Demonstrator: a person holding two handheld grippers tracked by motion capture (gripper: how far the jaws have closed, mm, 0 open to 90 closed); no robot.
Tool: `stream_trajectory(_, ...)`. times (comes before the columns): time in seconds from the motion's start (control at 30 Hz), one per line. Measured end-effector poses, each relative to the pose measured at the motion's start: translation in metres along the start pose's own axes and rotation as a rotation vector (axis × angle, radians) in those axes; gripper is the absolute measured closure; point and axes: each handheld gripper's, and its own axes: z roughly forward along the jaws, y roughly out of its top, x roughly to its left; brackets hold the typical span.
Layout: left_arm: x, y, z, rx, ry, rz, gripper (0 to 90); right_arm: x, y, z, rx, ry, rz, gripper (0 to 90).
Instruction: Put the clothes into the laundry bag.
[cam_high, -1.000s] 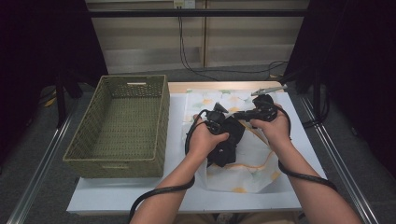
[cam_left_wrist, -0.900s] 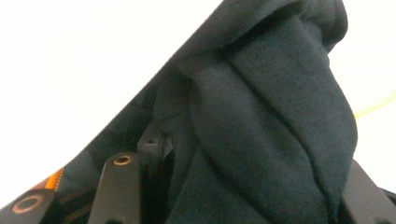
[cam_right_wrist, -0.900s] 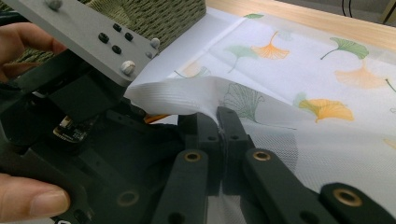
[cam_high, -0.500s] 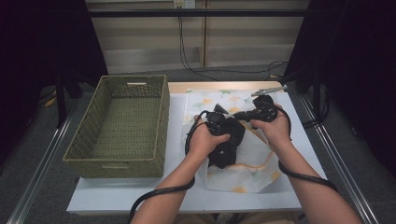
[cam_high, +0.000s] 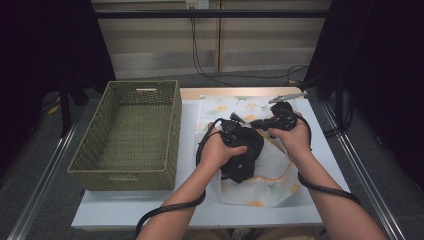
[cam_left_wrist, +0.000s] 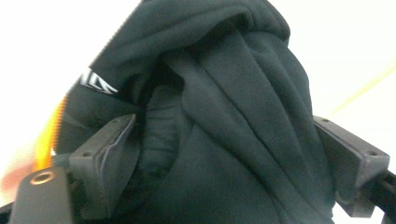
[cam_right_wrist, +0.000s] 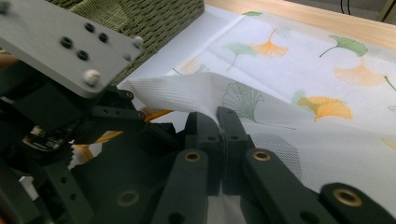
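Observation:
A black fleece garment (cam_high: 245, 165) lies bunched on a white cloth printed with ginkgo leaves (cam_high: 270, 180). My left gripper (cam_high: 241, 147) points down into the garment. In the left gripper view its jaws have just been opening and now stand wide on either side of the black fleece (cam_left_wrist: 243, 93), which bulges between the pads (cam_left_wrist: 112, 149). My right gripper (cam_high: 256, 122) is just behind it. In the right gripper view it (cam_right_wrist: 217, 119) is shut on a lifted fold of the white cloth (cam_right_wrist: 187, 93), beside the left gripper's grey plate (cam_right_wrist: 60, 42).
A green woven basket (cam_high: 172, 130) stands empty on the left of the white tabletop (cam_high: 189, 165), close to the cloth; its corner (cam_right_wrist: 159, 18) shows in the right gripper view. A metal clip-like tool (cam_high: 287, 96) lies at the cloth's far right corner.

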Motion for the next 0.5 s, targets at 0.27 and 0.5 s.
stream_trajectory(0.27,-0.006,-0.003,-0.008,0.038,0.046,0.046,4.1,0.001,0.000,-0.001,-0.001,-0.001,0.004,90.0)
stream_trajectory(0.5,-0.011,-0.008,-0.013,0.043,0.071,0.083,2.4,0.000,0.000,-0.001,0.001,-0.001,0.000,90.0)
